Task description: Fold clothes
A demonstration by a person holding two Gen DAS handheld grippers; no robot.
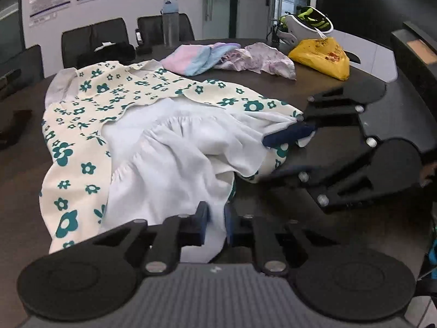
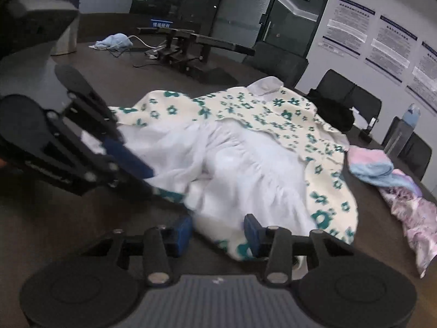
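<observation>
A cream dress with green flowers (image 1: 114,101) lies spread on the dark table (image 1: 273,87), its white lining (image 1: 177,150) turned up toward me. My left gripper (image 1: 215,224) is shut on the near white edge of the dress, and cloth fills the narrow gap between its blue pads. From the right wrist view the same gripper (image 2: 148,177) reaches in from the left onto the dress (image 2: 273,114). My right gripper (image 2: 218,232) stands open over the flowered hem, which lies bunched between its pads. It also shows at the right, in the left wrist view (image 1: 275,155).
Pastel pink and blue clothes (image 1: 191,60) and a lilac garment (image 1: 267,60) lie behind the dress, beside a yellow bag (image 1: 322,57). A water bottle (image 1: 170,22) and black chairs (image 1: 92,38) stand at the far edge. A black stand (image 2: 185,52) and cables sit farther back.
</observation>
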